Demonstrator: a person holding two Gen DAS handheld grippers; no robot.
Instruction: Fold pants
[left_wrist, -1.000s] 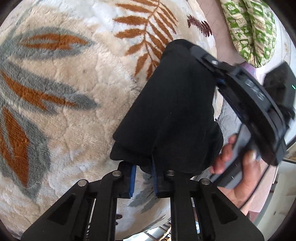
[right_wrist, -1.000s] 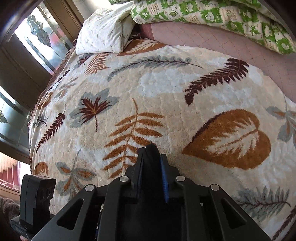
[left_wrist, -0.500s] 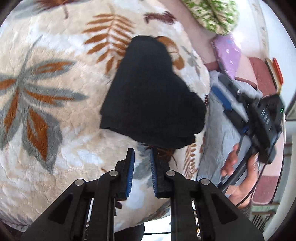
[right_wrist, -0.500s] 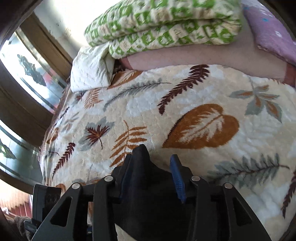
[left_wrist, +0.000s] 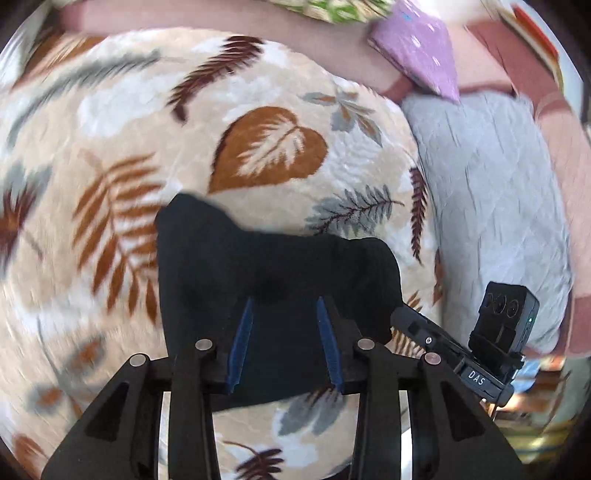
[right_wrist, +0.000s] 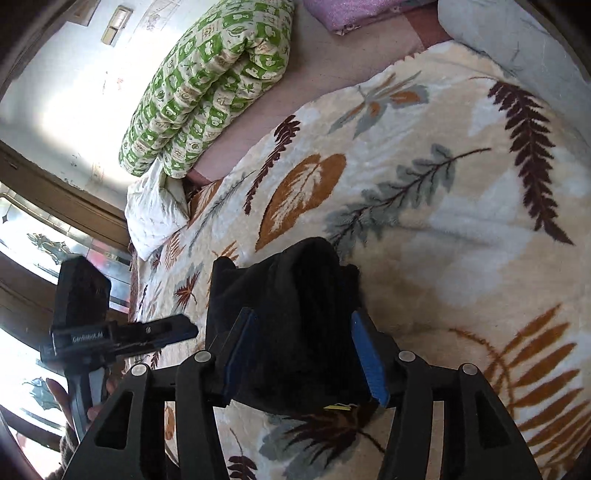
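The black pants (left_wrist: 273, 266) lie as a folded bundle on the leaf-patterned blanket (left_wrist: 266, 147). My left gripper (left_wrist: 284, 301) hovers over their near part with its jaws opening. The fabric shows in the gap behind the blue pads (left_wrist: 240, 343), which do not press on it. In the right wrist view the same pants (right_wrist: 291, 295) sit heaped in front of my right gripper (right_wrist: 302, 314). Its jaws are also opening and the pads (right_wrist: 365, 358) stand clear of the cloth. Each gripper appears in the other's view, the right gripper (left_wrist: 461, 350) and the left gripper (right_wrist: 122, 338), the latter held by a hand (right_wrist: 70, 402).
A rolled green-and-white quilt (right_wrist: 207, 85) and a white pillow (right_wrist: 155, 210) lie at the blanket's far side. A purple cushion (left_wrist: 417, 48) and a grey quilted cloth (left_wrist: 487, 206) lie to the right. A window with a wooden frame (right_wrist: 44, 221) is at the left.
Both grippers were shut on the black fabric a second ago. They have let go, opened, rolled and pulled back, and the pants now lie on the blanket.
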